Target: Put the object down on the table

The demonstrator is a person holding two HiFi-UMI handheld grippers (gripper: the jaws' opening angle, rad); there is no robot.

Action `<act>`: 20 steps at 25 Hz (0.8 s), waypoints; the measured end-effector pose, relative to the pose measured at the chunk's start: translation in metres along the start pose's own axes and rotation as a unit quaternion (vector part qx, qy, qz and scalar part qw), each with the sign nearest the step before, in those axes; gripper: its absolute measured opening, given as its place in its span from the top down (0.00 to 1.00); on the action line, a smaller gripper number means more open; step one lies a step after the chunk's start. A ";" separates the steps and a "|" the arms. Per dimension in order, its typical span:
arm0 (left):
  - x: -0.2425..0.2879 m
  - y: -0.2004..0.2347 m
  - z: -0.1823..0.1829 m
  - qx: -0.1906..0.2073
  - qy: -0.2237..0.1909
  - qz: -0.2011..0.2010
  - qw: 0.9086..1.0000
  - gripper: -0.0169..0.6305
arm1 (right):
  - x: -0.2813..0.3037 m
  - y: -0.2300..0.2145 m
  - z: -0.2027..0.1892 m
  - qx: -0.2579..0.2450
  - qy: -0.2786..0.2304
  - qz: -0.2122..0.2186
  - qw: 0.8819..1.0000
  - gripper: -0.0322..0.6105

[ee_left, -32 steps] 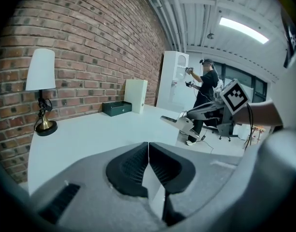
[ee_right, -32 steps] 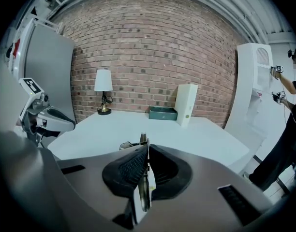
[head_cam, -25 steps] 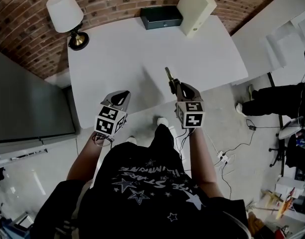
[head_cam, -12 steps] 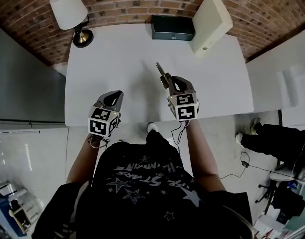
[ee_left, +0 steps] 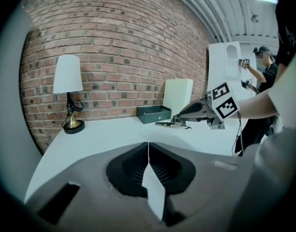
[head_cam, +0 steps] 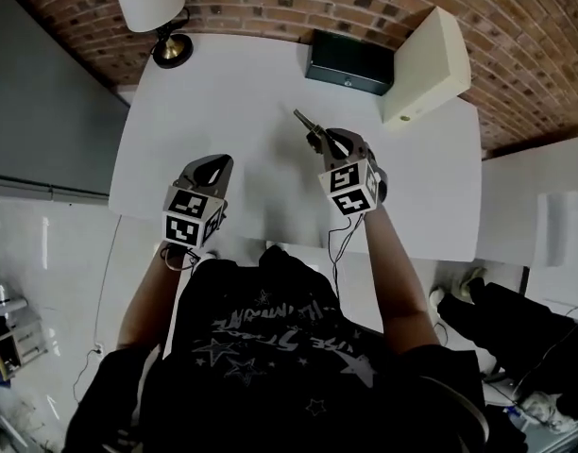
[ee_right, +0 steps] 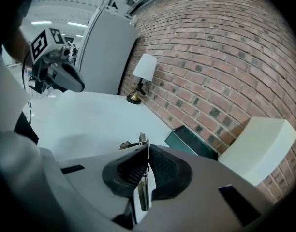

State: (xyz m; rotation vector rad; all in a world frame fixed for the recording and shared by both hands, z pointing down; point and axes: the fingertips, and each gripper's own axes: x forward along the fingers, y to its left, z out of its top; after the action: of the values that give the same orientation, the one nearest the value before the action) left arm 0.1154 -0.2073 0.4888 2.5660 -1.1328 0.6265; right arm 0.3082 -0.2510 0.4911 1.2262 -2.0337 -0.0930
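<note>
My right gripper (head_cam: 323, 140) is shut on a thin metal piece (head_cam: 306, 122) that sticks out ahead of the jaws, over the middle of the white table (head_cam: 223, 83). In the right gripper view the metal piece (ee_right: 140, 142) is pinched between the dark pads (ee_right: 160, 166). The left gripper view shows the same metal piece (ee_left: 172, 124) hanging a little above the tabletop (ee_left: 104, 134). My left gripper (head_cam: 218, 163) hovers over the table's near left part, shut with nothing in it (ee_left: 148, 146).
A lamp (head_cam: 157, 8) stands at the far left corner. A dark green box (head_cam: 350, 61) and a cream upright box (head_cam: 426, 59) sit against the brick wall. A person (ee_left: 264, 69) stands in the background at right.
Both grippers have moved forward from the table's near edge to over the tabletop, the right one still holding the metal piece. The head view has shifted.
</note>
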 end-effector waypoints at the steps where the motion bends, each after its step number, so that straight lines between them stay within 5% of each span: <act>1: 0.002 0.002 0.001 -0.003 0.000 0.007 1.000 0.94 | 0.006 -0.002 -0.001 -0.018 -0.001 0.006 1.000 0.93; 11: 0.019 0.016 0.003 -0.042 0.009 0.067 0.997 0.94 | 0.070 -0.013 -0.015 -0.209 -0.023 0.049 0.976 0.93; 20: 0.033 0.020 0.000 -0.062 0.021 0.086 0.994 0.94 | 0.104 -0.014 -0.027 -0.291 -0.053 0.051 0.954 0.93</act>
State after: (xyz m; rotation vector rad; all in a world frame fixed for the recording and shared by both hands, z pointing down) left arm 0.1203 -0.2415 0.5062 2.3583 -1.3454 0.6254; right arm 0.3086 -0.3327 0.5629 0.7551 -1.9515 -0.6718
